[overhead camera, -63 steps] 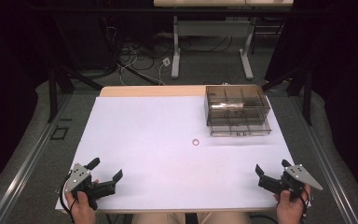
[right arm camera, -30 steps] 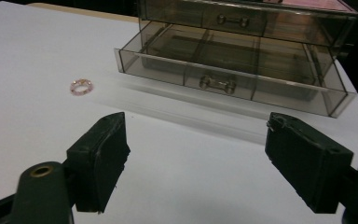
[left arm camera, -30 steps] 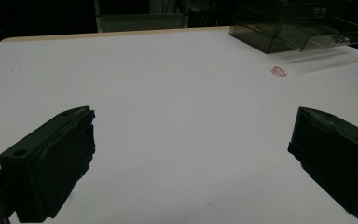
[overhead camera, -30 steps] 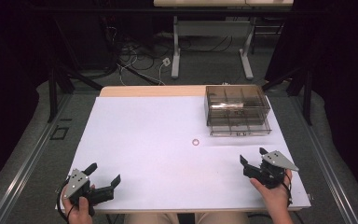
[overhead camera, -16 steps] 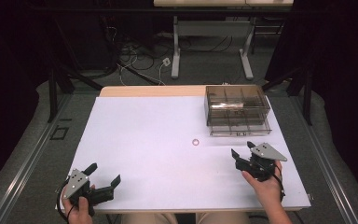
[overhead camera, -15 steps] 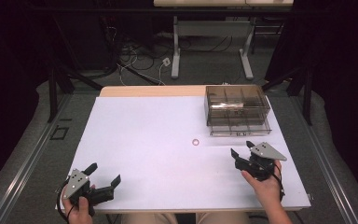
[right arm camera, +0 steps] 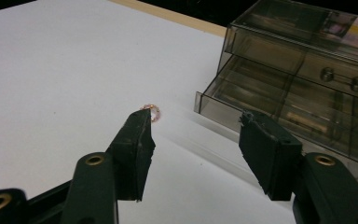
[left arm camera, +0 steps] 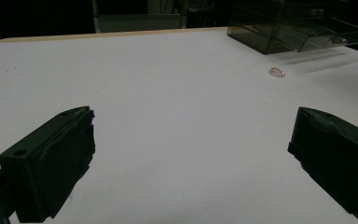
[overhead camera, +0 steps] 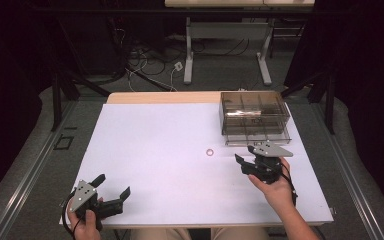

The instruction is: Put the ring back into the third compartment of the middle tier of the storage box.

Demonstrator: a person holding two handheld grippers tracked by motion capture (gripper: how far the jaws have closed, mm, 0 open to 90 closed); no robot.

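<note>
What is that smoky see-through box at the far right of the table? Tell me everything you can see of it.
The drawer box looks like dark, tinted clear plastic, low and rectangular, with dividers showing through its top. It stands upright near the far right edge of the white table. Its lower drawer is pulled partway out toward the person; the right gripper view shows compartments inside and two small round knobs on a drawer front. Nothing touches it but the table; the small pinkish ring lies apart, in front.
</note>
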